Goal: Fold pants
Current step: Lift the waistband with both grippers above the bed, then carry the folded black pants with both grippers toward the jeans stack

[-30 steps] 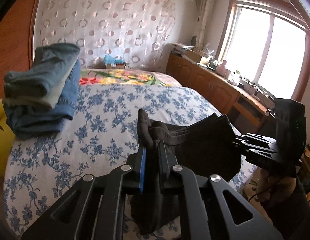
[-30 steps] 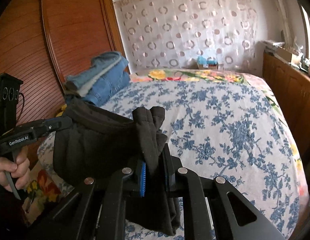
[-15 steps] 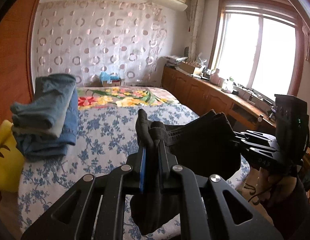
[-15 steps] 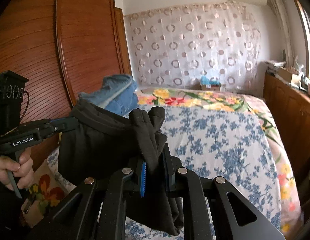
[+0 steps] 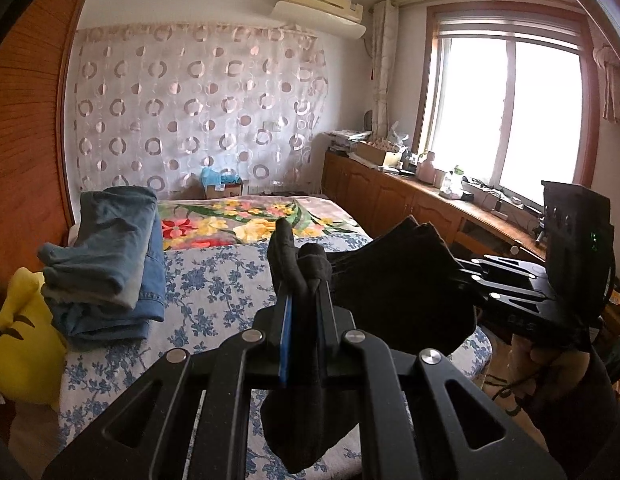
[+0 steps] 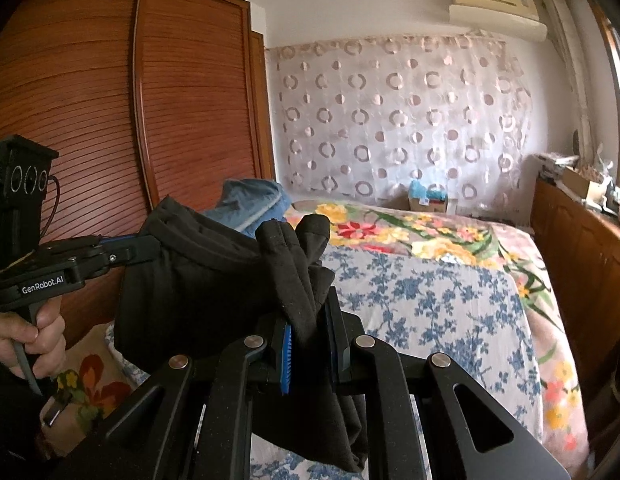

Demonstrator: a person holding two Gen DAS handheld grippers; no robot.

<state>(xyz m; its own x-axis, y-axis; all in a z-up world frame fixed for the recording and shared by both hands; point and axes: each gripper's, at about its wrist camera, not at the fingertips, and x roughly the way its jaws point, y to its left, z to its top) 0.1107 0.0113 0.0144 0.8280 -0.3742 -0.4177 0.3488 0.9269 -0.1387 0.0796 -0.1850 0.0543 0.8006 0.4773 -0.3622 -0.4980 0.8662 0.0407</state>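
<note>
Black pants (image 5: 394, 300) hang in the air above the near end of the bed, bunched between both grippers. My left gripper (image 5: 304, 300) is shut on one bunched end of the pants. My right gripper (image 6: 308, 320) is shut on the other end (image 6: 298, 264). In the left wrist view the right gripper (image 5: 462, 272) comes in from the right, clamped on the cloth. In the right wrist view the left gripper (image 6: 150, 244) comes in from the left, also clamped. The cloth sags between them and drapes below each jaw.
The bed (image 5: 222, 280) has a blue floral sheet and a flowered blanket (image 6: 422, 236) at the far end. Folded jeans (image 5: 106, 264) are stacked at its left side by a yellow cushion (image 5: 22, 344). A wooden wardrobe (image 6: 110, 120) stands left, low cabinets (image 5: 410, 208) under the window right.
Both grippers have risen together with the pants held between them; the views tilt up, showing more wall and ceiling. The bed sits lower in both views.
</note>
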